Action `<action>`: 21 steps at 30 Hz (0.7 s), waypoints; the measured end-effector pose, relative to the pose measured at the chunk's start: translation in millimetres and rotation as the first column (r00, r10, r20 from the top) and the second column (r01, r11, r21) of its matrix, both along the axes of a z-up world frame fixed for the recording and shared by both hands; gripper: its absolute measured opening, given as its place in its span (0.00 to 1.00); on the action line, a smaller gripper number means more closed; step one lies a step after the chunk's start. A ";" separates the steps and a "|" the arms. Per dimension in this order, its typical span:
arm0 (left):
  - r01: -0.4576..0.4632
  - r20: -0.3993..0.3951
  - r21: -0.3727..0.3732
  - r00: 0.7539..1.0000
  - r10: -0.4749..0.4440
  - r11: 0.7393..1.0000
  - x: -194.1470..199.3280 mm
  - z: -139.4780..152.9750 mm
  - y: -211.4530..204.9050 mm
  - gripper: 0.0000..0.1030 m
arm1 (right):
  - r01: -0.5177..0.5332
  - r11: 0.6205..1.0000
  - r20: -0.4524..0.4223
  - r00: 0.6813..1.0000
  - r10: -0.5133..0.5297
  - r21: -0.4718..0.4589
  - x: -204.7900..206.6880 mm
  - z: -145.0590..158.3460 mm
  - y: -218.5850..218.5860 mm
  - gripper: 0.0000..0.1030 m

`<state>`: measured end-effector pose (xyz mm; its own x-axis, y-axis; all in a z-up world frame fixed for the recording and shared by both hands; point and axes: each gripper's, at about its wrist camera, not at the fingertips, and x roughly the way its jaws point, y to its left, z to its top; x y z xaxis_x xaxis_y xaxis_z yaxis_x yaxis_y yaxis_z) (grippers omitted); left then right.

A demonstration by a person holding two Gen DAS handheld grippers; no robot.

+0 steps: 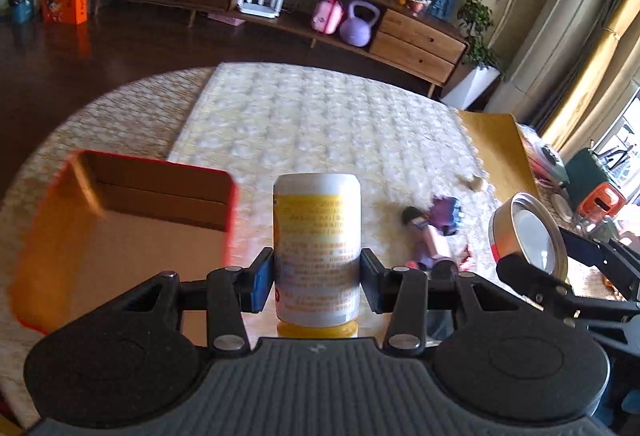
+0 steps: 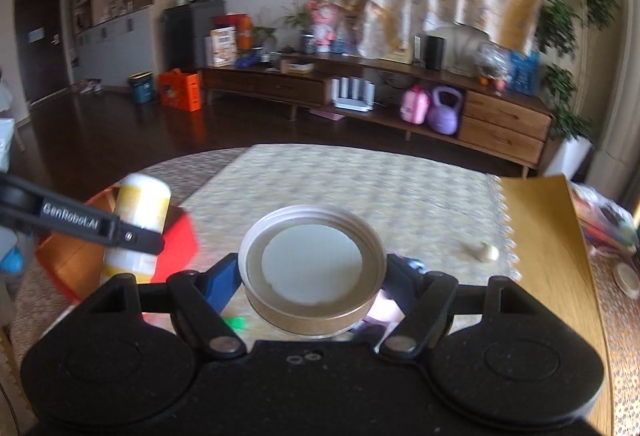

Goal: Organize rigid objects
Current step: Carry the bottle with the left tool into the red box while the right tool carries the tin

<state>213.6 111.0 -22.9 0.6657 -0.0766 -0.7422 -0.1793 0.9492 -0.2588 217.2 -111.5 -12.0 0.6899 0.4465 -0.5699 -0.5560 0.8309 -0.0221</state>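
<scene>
My left gripper (image 1: 317, 278) has its pads pressed to both sides of a white bottle with a yellow label (image 1: 317, 250), yellow cap toward me, so the bottle points away along the fingers and hangs above the table. My right gripper (image 2: 313, 282) is clamped on a round metal lid (image 2: 313, 268) — gold rim, pale liner facing up toward the camera, the blue pad on its left edge and the black one on its right. From the left wrist I can see that same lid off to the right, tilted, with the other tool's black finger across its lower edge. Below and left of the bottle sits an open red box (image 1: 120, 232) with a brown cardboard inside; from the right wrist the bottle shows in front of that box. The round table (image 1: 120, 104) wears a pale patterned cloth with a quilted runner (image 1: 320, 116) down the middle. On the runner, to the right of the bottle, lies a small doll in purple (image 1: 434, 232), blurred, and farther right a small beige object (image 2: 486, 251) near the runner's fringe — I cannot tell what it is. A wooden board (image 2: 548, 236) lies beside the runner.
</scene>
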 end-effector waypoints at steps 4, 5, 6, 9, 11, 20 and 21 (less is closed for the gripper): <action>-0.025 0.003 0.022 1.000 0.025 0.999 -12.3 9.7 27.6 0.43 | -0.053 0.999 0.001 0.999 0.053 -0.003 -10.0 3.9 32.0 0.74; -0.029 0.004 0.031 1.000 0.029 0.999 -14.9 11.5 34.0 0.43 | -0.064 0.998 0.001 0.998 0.064 -0.002 -11.7 4.6 39.8 0.74; -0.032 0.004 0.045 0.999 0.032 0.998 -17.7 13.2 40.6 0.43 | -0.076 0.997 0.003 0.997 0.076 -0.001 -14.5 4.4 48.4 0.74; -0.050 -0.004 0.069 0.999 0.051 0.996 -23.5 15.5 61.5 0.43 | -0.111 0.994 0.001 0.994 0.111 -0.004 -18.8 3.9 71.5 0.74; -0.064 -0.010 0.077 0.998 0.065 0.995 -26.0 15.4 75.5 0.43 | -0.136 0.991 -0.002 0.991 0.136 -0.013 -22.1 1.6 87.1 0.74; -0.116 -0.071 0.126 0.989 0.126 0.985 -27.3 -2.4 131.2 0.43 | -0.226 0.971 -0.037 0.974 0.223 -0.079 -23.1 -23.1 155.7 0.74; -0.117 -0.082 0.130 0.988 0.128 0.985 -24.7 -6.4 136.4 0.43 | -0.231 0.969 -0.043 0.973 0.227 -0.093 -21.7 -27.4 162.2 0.74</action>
<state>188.9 247.4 -29.3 0.5945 0.0984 -0.7981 -0.3132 0.9424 -0.1171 195.4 50.7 -39.4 0.5564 0.5320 -0.6383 -0.7329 0.6762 -0.0754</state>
